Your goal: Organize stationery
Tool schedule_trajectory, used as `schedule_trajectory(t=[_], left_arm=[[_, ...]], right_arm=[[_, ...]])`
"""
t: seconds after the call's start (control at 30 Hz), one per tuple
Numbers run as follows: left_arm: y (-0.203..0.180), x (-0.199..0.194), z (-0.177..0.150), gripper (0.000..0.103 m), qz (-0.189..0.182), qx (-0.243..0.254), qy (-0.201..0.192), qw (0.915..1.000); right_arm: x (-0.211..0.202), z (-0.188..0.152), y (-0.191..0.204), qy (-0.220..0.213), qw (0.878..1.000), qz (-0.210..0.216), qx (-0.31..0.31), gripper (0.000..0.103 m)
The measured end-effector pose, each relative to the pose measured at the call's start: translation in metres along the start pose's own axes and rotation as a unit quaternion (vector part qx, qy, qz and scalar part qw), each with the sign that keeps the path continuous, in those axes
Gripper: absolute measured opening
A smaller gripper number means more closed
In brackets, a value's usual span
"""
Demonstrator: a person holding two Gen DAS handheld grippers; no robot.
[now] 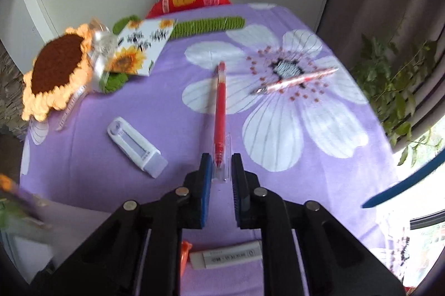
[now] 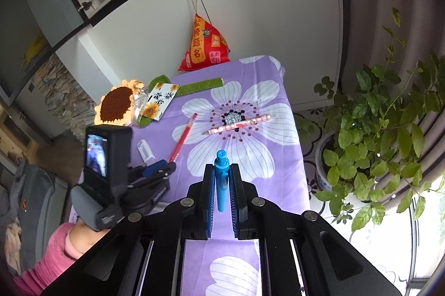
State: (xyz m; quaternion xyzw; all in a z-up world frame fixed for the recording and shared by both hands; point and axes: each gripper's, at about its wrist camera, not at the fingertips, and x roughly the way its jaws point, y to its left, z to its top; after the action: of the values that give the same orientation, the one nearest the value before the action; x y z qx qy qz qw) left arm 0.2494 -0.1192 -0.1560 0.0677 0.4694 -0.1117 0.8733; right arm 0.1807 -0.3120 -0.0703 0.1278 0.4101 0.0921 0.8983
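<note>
Pick-up step. Left tongs (image 1: pixel 221 171), lower centre of the left wrist view, are clenched on the clear-capped tip of the red pen (image 1: pixel 220 112), which lies on the purple floral surface (image 1: pixel 167 101). Right tongs (image 2: pixel 221 182) grasp a blue pen (image 2: pixel 222 179) upright at frame centre. Likely next move: lift the red pen cleanly.

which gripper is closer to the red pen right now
Left. The left gripper is closed around the capped end of the red pen on the purple cloth. The right gripper is off to the side, holding a blue pen.
</note>
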Motion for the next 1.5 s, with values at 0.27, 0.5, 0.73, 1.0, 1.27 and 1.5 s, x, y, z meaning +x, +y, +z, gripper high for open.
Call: schedule_trajectory(t=[0.27,0.5,0.73,1.0,1.27,1.5], left_arm=[[-0.005,-0.073,0.012,0.012,-0.029,0.016,-0.08,0.9962],[0.007,-0.09,0.014,0.011,-0.043,0.002,-0.095,0.9945],[0.014,-0.122,0.011,0.012,-0.06,-0.002,-0.12,0.9909],[0.043,-0.172,0.011,0.012,-0.048,-0.017,-0.158,0.9861],[0.087,-0.222,0.0,0.012,0.0,-0.042,-0.187,0.9815],[0.109,-0.222,-0.014,0.012,0.008,-0.06,-0.169,0.9838]], right_arm=[[0.0,-0.002,0.009,0.0,1.0,0.008,-0.004,0.011],[-0.008,-0.006,0.018,-0.004,1.0,0.008,-0.01,0.011],[-0.013,-0.007,0.026,-0.009,1.0,0.009,-0.016,0.011],[-0.021,-0.006,0.043,-0.015,0.999,0.015,-0.034,0.011],[-0.024,-0.005,0.065,-0.019,0.998,0.025,-0.052,0.011],[-0.026,-0.006,0.091,-0.021,0.997,0.034,-0.073,0.011]])
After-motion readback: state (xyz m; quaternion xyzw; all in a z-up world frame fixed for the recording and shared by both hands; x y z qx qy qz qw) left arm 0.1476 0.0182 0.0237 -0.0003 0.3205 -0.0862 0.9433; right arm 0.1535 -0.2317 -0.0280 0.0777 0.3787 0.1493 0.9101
